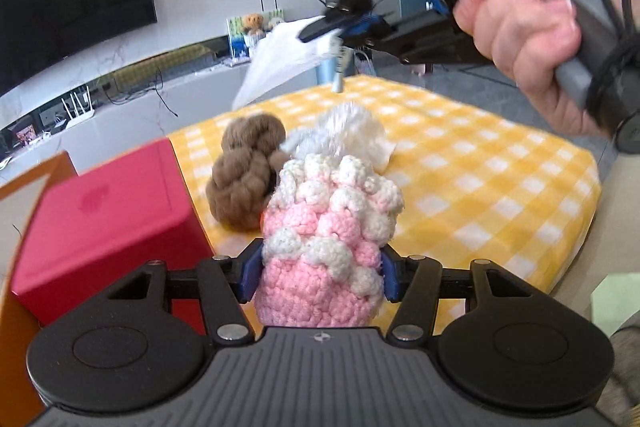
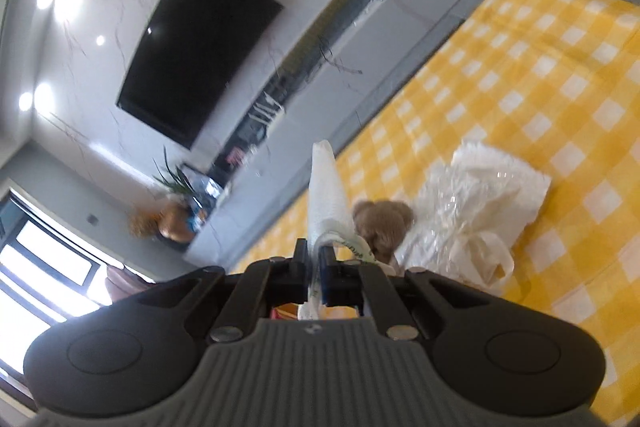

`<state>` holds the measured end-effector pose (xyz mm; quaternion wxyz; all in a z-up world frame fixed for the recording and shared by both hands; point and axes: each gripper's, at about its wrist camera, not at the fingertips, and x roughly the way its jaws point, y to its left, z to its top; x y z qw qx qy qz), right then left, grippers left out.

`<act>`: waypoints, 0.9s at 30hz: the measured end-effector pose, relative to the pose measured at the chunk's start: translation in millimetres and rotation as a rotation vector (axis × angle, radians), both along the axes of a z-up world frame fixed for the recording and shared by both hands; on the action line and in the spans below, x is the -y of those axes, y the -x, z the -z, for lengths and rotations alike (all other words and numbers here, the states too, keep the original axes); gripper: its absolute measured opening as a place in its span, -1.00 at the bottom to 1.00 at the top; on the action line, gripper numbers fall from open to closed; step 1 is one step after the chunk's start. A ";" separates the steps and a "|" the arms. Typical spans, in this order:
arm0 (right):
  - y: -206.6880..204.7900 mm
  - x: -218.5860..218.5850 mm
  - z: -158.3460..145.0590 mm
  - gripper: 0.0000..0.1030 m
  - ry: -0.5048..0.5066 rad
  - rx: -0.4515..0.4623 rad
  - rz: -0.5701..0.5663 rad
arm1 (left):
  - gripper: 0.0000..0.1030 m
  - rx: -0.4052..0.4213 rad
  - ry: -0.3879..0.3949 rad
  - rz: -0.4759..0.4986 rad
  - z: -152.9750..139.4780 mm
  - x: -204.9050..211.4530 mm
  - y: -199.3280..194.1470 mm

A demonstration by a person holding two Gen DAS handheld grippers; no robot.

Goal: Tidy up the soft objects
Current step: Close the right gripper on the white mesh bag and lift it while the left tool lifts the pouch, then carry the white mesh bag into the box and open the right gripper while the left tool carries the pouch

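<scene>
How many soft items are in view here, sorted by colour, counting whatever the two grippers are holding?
Pink and white: 1, the crocheted pouch in the left gripper.
Brown: 1, the plush bear on the checked cloth.
White: 2, the tissue pack in the right gripper, and the fluffy bundle.
Total: 4

Right tongs (image 2: 316, 267) are pinched tight on a white cloth (image 2: 326, 187), maybe a tissue pack, hard to tell with the blur. It sticks up past the tips. Down on the yellow checked table (image 2: 540, 67) a brown teddy bear (image 2: 384, 223) sits touching a crinkly white bag (image 2: 480, 195).
</scene>
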<state>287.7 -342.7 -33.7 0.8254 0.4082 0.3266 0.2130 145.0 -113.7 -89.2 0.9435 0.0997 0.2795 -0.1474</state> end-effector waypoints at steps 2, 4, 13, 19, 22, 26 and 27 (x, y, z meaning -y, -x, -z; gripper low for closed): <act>3.4 7.4 -4.9 -0.95 -0.015 0.025 0.014 | 0.26 0.012 0.015 0.002 -9.0 -1.0 3.0; 7.9 12.8 -7.7 -0.95 -0.020 0.043 0.020 | 0.26 0.026 0.030 0.001 -18.4 -0.8 5.2; 17.7 23.2 -13.1 -0.95 -0.019 0.064 0.050 | 0.26 0.054 0.135 0.037 -63.5 -20.7 16.1; 26.4 14.8 -28.6 -0.95 -0.017 0.119 0.013 | 0.26 0.094 0.201 0.002 -95.4 -55.3 27.4; 30.6 6.0 -38.1 -0.95 -0.022 0.146 -0.013 | 0.26 0.139 0.204 -0.027 -107.3 -73.9 35.0; 40.6 -8.5 -54.8 -0.95 -0.014 0.195 -0.059 | 0.26 0.197 0.198 -0.117 -116.8 -101.9 41.3; 43.5 -12.4 -59.0 -0.95 -0.012 0.208 -0.069 | 0.26 0.201 0.203 -0.137 -117.3 -109.7 42.1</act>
